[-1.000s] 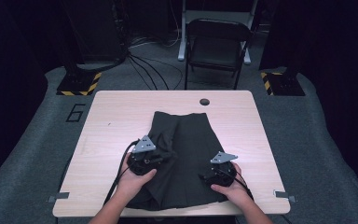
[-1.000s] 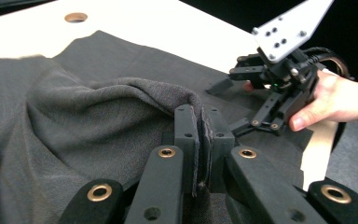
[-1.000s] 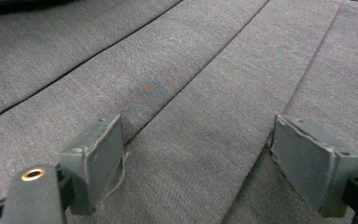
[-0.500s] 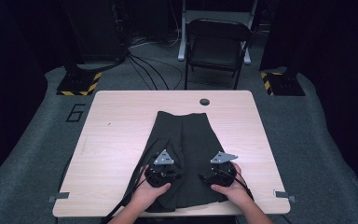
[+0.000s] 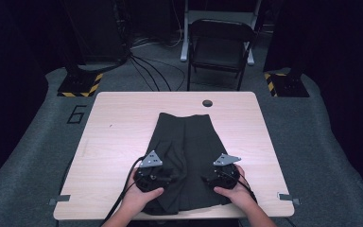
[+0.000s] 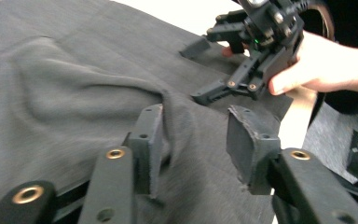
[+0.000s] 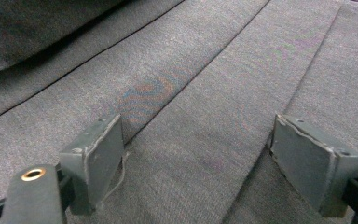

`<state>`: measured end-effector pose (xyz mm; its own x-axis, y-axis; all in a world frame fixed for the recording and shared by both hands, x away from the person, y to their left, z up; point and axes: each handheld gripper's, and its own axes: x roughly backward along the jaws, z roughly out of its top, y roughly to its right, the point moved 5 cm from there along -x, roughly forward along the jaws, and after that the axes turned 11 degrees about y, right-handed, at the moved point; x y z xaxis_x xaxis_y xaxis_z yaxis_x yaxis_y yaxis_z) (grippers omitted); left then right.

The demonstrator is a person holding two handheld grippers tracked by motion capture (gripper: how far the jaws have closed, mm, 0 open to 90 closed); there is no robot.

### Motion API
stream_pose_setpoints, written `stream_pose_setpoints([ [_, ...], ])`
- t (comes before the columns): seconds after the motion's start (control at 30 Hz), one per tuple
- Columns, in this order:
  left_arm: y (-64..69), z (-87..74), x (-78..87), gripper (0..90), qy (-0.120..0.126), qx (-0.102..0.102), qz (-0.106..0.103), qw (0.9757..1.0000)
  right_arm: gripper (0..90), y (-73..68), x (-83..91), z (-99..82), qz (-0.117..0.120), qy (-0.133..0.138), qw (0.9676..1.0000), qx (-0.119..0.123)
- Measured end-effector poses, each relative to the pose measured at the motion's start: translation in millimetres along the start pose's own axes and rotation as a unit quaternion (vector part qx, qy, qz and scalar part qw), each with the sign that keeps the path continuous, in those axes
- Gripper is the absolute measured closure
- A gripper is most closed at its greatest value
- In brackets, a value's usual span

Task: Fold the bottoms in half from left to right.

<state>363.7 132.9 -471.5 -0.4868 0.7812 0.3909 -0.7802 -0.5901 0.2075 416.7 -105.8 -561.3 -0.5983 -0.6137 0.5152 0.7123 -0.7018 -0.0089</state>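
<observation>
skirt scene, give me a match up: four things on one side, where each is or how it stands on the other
1. skirt
2. chair
3. left gripper
4. round hole

a. behind the table's far edge
b. jaws apart over a fabric ridge
c. flat in the table's middle
d. in the tabletop near its far edge

Pairs: 1-c, 2-a, 3-b, 4-d

In the high view, the near hem of the dark skirt is lying hidden under the two hands and the left tongs and right tongs, whose jaws are too small there to read. The forearms are being cut off by the bottom edge. In the left gripper view, the skirt is running past the left edge, and its fold is covering the surface.
</observation>
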Motion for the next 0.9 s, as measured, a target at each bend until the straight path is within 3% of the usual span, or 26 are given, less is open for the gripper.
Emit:
stream_pose_setpoints([
  [0.17, -10.2, -9.9, 16.4, 47.2, 0.004, 0.000, 0.017, 0.9999, 16.9, 0.0, 0.0, 0.0, 0.000, 0.000, 1.0000, 0.000],
  [0.37, -12.8, -29.1, 16.9, 46.4, -0.016, 0.014, 0.011, 0.9997, 16.9, -0.2, -0.1, 0.1, -0.001, 0.001, 1.0000, -0.001],
  [0.43, -12.0, -35.1, 14.1, 48.9, -0.022, 0.029, -0.002, 0.9994, 16.9, -0.2, -0.1, 0.1, -0.002, 0.000, 1.0000, -0.001],
  [0.5, -7.9, -42.7, 8.4, 54.7, -0.027, 0.042, -0.012, 0.9987, 16.9, -0.2, -0.2, 0.1, -0.002, 0.001, 1.0000, -0.001],
  [0.57, -5.4, -44.5, 6.4, 57.2, -0.030, 0.043, -0.023, 0.9984, 16.9, -0.1, -0.1, 0.1, -0.003, 0.001, 1.0000, -0.001],
  [0.6, -3.7, -45.3, 5.9, 61.8, -0.035, 0.042, -0.029, 0.9981, 16.9, -0.2, -0.2, 0.1, -0.001, 0.001, 1.0000, -0.001],
  [0.63, 0.7, -45.8, 3.3, 73.5, -0.036, 0.037, -0.032, 0.9982, 16.9, -0.1, -0.1, 0.1, -0.001, 0.001, 1.0000, -0.001],
  [0.7, 2.8, -45.5, 2.4, 78.6, -0.035, 0.035, -0.035, 0.9982, 16.9, -0.1, -0.1, 0.1, -0.001, 0.001, 1.0000, -0.001],
  [0.73, 6.3, -43.9, 0.4, 86.5, -0.034, 0.026, -0.037, 0.9984, 16.9, 0.0, 0.0, 0.0, 0.000, 0.000, 1.0000, 0.000],
  [0.9, 17.2, -33.9, -4.2, 87.8, -0.021, 0.024, -0.044, 0.9985, 16.9, 0.0, 0.0, 0.0, 0.000, 0.000, 1.0000, 0.000],
])
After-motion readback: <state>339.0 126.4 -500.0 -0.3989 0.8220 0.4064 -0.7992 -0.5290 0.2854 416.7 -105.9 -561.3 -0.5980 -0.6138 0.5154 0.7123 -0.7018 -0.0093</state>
